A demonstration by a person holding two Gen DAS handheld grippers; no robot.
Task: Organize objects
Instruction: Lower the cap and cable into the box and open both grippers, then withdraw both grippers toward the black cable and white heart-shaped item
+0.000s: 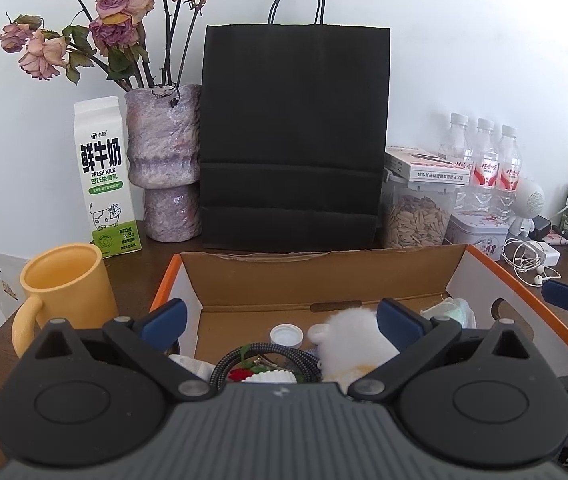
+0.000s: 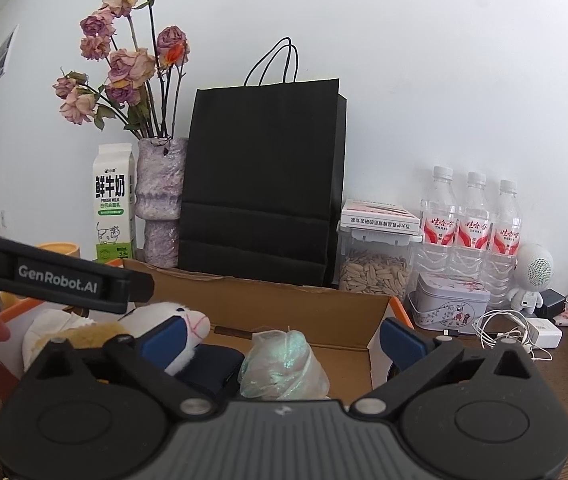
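Note:
An open cardboard box with orange edges (image 1: 324,276) (image 2: 304,300) sits in front of me on the brown table. It holds a white plush toy (image 1: 350,340) (image 2: 188,320), a white bottle cap (image 1: 286,336), a braided cable (image 1: 240,356), a clear plastic bag (image 2: 284,364) and a dark pouch (image 2: 216,364). My left gripper (image 1: 282,320) is open and empty above the box's near side. My right gripper (image 2: 284,338) is open and empty over the box's right part, with the plastic bag between its fingers. The left gripper's body (image 2: 56,280) crosses the right wrist view.
A yellow mug (image 1: 64,288) stands left of the box. Behind it are a milk carton (image 1: 104,176), a vase of dried roses (image 1: 164,160), a black paper bag (image 1: 292,140), a seed jar (image 1: 416,216), three water bottles (image 1: 484,160), a tin (image 2: 448,308), and cables (image 2: 504,328).

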